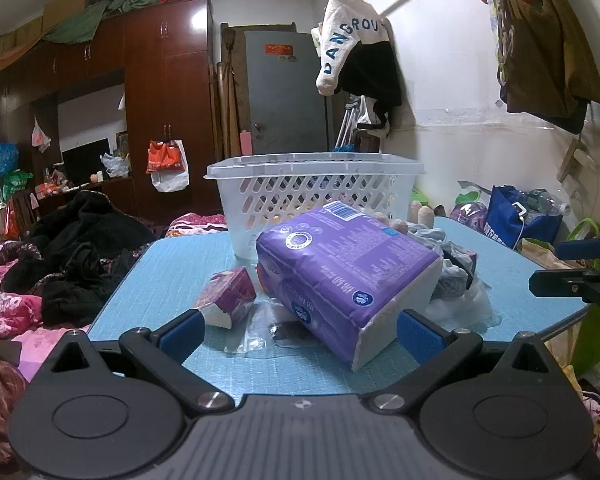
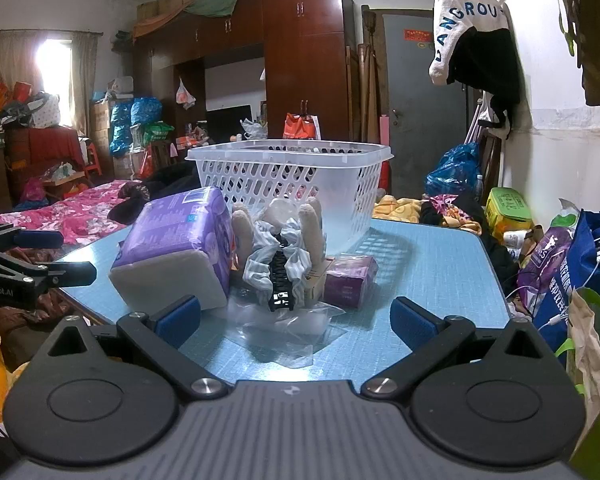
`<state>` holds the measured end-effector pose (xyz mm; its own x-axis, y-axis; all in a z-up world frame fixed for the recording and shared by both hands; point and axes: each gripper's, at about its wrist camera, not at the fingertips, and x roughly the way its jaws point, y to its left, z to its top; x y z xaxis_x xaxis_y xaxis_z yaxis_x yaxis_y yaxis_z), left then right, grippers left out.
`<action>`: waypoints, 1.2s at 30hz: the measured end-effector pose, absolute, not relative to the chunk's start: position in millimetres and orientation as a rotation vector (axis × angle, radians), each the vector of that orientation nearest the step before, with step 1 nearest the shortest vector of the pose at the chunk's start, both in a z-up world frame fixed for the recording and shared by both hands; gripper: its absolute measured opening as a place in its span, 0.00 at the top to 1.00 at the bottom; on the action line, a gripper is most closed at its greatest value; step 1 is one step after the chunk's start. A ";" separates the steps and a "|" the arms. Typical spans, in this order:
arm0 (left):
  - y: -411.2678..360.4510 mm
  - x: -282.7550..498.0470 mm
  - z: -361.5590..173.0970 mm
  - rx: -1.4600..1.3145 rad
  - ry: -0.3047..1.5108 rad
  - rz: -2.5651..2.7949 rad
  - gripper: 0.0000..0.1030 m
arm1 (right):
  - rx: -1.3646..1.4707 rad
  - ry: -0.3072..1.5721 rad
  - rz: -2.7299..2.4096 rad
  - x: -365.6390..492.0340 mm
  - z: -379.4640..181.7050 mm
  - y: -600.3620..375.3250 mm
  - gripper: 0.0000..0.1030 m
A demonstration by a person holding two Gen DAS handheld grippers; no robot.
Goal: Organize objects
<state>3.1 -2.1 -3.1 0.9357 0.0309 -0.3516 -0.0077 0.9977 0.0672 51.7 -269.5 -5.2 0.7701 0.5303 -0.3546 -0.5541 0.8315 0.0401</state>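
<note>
Both grippers, left gripper (image 1: 298,330) & right gripper (image 2: 296,320), hang spread wide, holding nothing. Purple tissue pack (image 1: 340,268) leans at the near side of the blue table (image 1: 172,264), white basket (image 1: 312,192) behind it. Grab the pack w/ jaws across its short end (it's soft, squeeze gently), lift clear, drop into basket.

Dark wooden wardrobe (image 2: 300,60) beside grey door (image 2: 420,92).

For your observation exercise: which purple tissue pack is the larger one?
The large purple tissue pack leaning in front of the basket; the small purple packet lies flat beside it.
</note>
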 end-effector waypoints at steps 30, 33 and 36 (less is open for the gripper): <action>-0.8 6.2 -4.6 0.064 0.365 0.022 0.00 | -0.076 0.365 0.593 51.3 -6.6 -267.0 0.00; -0.9 6.1 -4.7 0.064 0.365 0.022 0.00 | -0.075 0.365 0.594 51.3 -6.5 -267.2 0.00; -1.0 6.1 -4.6 0.065 0.364 0.022 0.00 | -0.075 0.365 0.593 51.3 -6.4 -267.2 0.00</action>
<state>6.1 -1.0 -4.6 0.9343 0.0328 -0.3551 -0.0094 0.9977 0.0673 51.3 -267.2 -6.4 0.7670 0.5328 -0.3574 -0.5591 0.8284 0.0352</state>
